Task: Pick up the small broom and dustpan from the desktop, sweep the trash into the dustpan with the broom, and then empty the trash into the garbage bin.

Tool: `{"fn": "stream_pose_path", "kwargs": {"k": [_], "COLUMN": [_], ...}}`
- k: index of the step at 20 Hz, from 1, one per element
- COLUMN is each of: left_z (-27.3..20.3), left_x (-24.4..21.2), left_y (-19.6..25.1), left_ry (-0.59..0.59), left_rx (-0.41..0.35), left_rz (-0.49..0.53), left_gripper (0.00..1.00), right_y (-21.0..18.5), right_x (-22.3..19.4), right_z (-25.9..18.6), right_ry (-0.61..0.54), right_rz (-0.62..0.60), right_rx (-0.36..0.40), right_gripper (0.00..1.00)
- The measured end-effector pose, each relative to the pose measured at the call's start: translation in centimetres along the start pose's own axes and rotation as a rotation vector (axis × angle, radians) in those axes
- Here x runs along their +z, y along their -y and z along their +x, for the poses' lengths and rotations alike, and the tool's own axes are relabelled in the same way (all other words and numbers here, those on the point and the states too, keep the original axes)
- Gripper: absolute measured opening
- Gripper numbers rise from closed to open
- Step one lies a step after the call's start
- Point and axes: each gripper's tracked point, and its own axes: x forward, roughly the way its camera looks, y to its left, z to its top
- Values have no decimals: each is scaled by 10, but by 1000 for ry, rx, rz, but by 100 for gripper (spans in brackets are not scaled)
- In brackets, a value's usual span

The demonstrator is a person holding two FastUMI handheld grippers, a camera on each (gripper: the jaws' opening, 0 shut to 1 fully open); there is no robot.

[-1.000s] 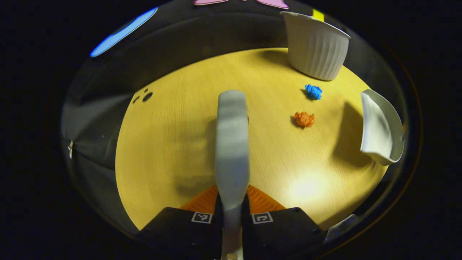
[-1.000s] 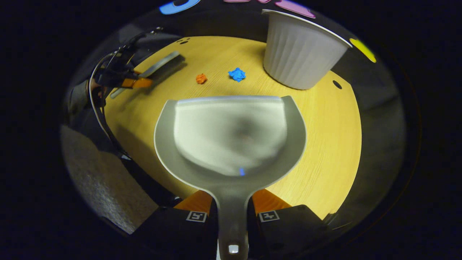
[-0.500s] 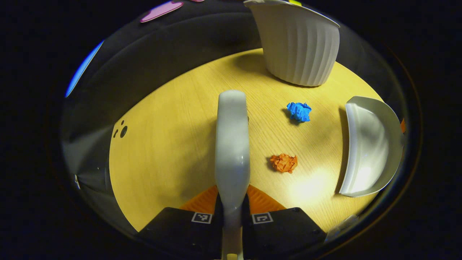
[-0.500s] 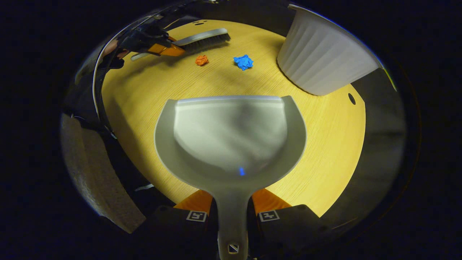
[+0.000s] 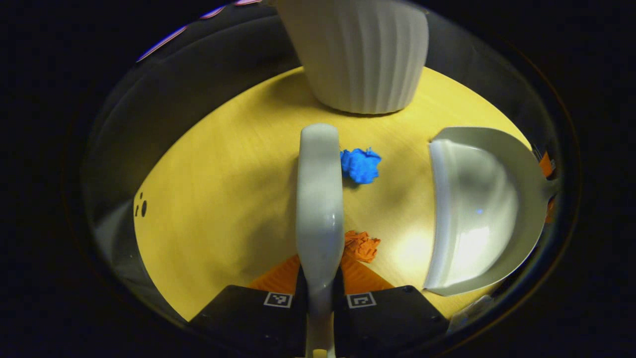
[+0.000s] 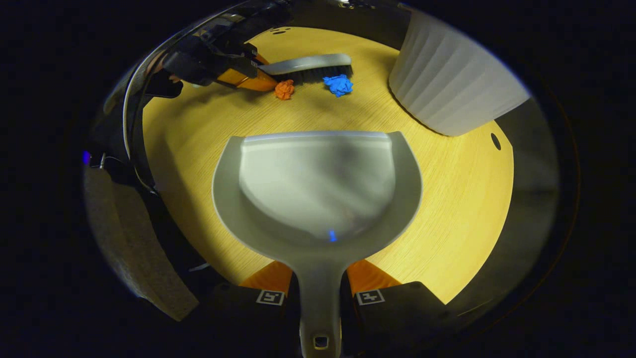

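Two crumpled paper scraps lay on the yellow wooden desktop (image 6: 447, 209) near the white ribbed plastic bin (image 5: 360, 54). The right gripper (image 6: 319, 293) clamped the grey plastic dustpan (image 6: 318, 184) by its handle, mouth toward the scraps. The left gripper (image 5: 319, 293) clenched the grey small broom (image 5: 319, 194), blue scrap (image 5: 361, 165) and orange scrap (image 5: 361, 245) just beside it.

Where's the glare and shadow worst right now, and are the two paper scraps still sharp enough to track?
Left gripper view: bright glare on the dustpan and the desk beside it; blue scrap sharp, orange scrap half behind the broom. Right gripper view: pan interior soft and blurred; both scraps small but crisp; desk edges fall dark.
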Motion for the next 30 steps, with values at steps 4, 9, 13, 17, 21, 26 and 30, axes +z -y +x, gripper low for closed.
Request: {"fn": "stream_pose_path", "kwargs": {"k": [4,9,13,17,21,26,30], "left_z": [-20,-42,-64,-73,-67,-70,-66], "left_x": [0,5,19,26,3,-36,-60], "left_y": [65,92,78,44,-2,-35,-44], "left_ry": [-2,-22,43,148,175,169,162], "left_rx": [-242,-389,-320,-216,-124,-119,-135], "left_rz": [18,17,-28,-151,-208,-265,-265], "left_gripper": [25,24,26,25,26,25,25], "right_y": [0,-1,-9,-12,-9,25,54], "right_x": [-3,-3,-10,-8,-6,13,50], "right_z": [0,5,18,11,-32,-116,-187], "right_ry": [33,90,152,189,203,265,329], "right_rz": [-2,28,112,239,358,468,594], "right_rx": [13,12,-22,-77,-131,-232,-258], "right_gripper": [34,34,37,37,37,37,37]}}
